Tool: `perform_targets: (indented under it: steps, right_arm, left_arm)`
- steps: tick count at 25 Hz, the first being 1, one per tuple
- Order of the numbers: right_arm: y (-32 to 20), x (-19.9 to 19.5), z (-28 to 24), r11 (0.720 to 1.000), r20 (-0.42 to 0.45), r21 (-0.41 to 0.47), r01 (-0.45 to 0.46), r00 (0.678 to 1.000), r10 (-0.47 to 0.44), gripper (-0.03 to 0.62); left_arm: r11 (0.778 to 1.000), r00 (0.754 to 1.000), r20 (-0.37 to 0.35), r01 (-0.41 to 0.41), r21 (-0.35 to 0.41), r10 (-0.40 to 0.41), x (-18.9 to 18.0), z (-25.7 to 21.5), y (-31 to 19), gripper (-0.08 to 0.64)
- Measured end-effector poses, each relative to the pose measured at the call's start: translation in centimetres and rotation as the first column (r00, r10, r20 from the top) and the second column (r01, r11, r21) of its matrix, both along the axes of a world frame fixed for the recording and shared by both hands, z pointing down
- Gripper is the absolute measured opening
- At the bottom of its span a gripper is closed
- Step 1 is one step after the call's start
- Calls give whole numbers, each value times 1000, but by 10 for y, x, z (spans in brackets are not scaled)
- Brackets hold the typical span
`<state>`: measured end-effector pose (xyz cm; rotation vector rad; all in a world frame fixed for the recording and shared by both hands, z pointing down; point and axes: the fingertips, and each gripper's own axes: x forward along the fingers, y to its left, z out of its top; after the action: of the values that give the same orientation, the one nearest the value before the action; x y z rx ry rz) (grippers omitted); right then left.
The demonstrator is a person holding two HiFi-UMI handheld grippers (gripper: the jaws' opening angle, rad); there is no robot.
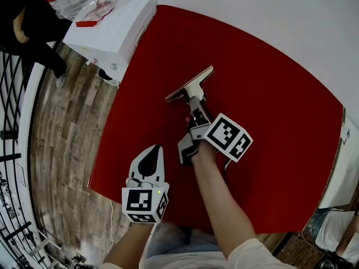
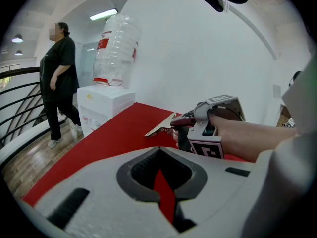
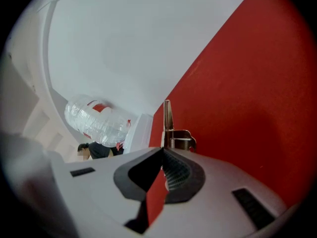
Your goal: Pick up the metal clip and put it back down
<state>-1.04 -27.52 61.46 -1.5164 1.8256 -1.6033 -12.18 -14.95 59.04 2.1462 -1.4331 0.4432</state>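
- I am clamping my right gripper (image 1: 193,101) closed on the metal clip (image 1: 189,86) mid red tabletop (image 1: 280,122); the grasp looks done, the lift unclear.
- My left gripper (image 1: 157,148) is waiting closed and empty; the put-down is pending.

Metal clip (image 1: 190,85): pale steel, dull brushed sheen, brassy tint along one edge. In right gripper view its coil spring (image 3: 181,144) is bare shiny wire.

Table top (image 1: 280,94): red, matt, smooth, no glare. Cloth or felt-like, can't tell which.

Left gripper (image 1: 157,148) & right gripper (image 1: 194,101): lt grey plastic shells, matt, slightly grainy. Inner pads (image 3: 173,170) dark, ribbed, rubber-like.

Marker cubes (image 1: 229,137): flat b/w print, matt.

Floor (image 1: 67,150), left of frame: wood planks, mixed brown/grey, worn-looking.

Dispenser (image 1: 120,32), upper left: white plastic, smooth, semi-gloss.

Bottle (image 2: 116,48) on it: clear plastic, ribbed, glossy.

Railing (image 2: 20,103): black metal, satin.

Wall (image 1: 269,15): white, matt.
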Motion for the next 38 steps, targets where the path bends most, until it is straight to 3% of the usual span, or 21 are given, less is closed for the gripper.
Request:
perform_targets:
  steps: [9,19,26,33,38]
  right_arm:
    - [7,0,-10,998,-41,35,46,998,-45,11]
    - [14,2,-42,979,-240,125,161,962,-127,11]
    - [43,8,-101,942,-390,210,263,906,-166,11]
    - [87,14,-147,887,-576,235,398,792,-202,11]
    - [127,21,-176,860,-627,240,451,748,-218,11]
  left_arm:
    - [1000,1000,1,5,4,-5,0,-5,6,6]
    - [999,1000,3,20,43,-20,-2,-27,9,6]
    - [996,999,5,48,80,-48,-9,-61,22,6]
    - [991,996,-31,83,101,-80,-16,-105,42,6]
    - [989,998,-5,56,136,-55,-16,-138,65,6]
